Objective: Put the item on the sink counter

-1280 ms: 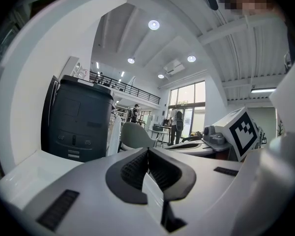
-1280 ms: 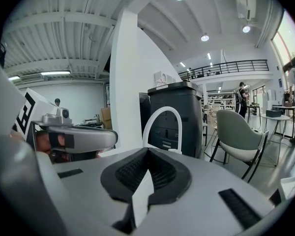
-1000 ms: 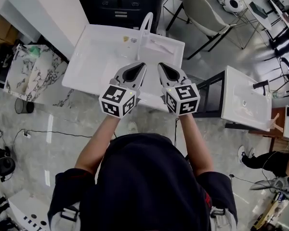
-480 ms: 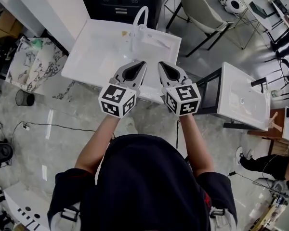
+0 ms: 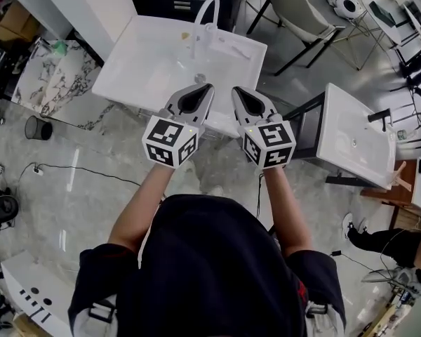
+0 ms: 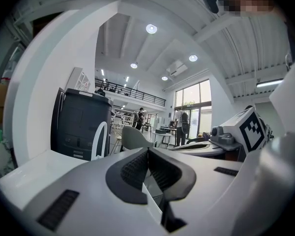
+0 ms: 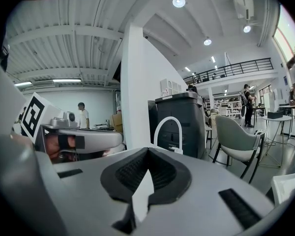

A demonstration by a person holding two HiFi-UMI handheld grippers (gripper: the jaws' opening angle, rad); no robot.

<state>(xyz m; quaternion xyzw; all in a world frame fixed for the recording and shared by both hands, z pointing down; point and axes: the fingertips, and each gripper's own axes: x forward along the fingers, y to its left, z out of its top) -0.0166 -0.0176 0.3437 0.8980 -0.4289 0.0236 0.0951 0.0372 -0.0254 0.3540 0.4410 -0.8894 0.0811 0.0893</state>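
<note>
The person (image 5: 210, 272) in a dark top holds both arms out in front. The left hand-held gripper (image 5: 209, 87) and the right hand-held gripper (image 5: 234, 89) are side by side, close but not touching. Both point away from the person. They hang in the air over the front edge of the white sink (image 5: 126, 83).

The left hand-held gripper's own view shows its jaws pressed together at the tips, with nothing between them. The right hand-held gripper is clenched the same way, and it holds nothing too.

In the sink, the round drain (image 5: 200, 78) is just past the jaw tips. Further back, the bent white tap (image 5: 209, 9) stands on the flat back part of the sink. A small yellow item (image 5: 184, 36) lies on that flat part, just left of the tap and well apart from both hand-held grippers. It is too small to tell what it is.

A marble bench (image 5: 49, 104) stands to the left of the sink. A second sink (image 5: 354, 142) stands off to the right. Behind the first sink is a dark cabinet (image 5: 182, 2), and a pale chair (image 5: 295, 12) stands to the right of it
</note>
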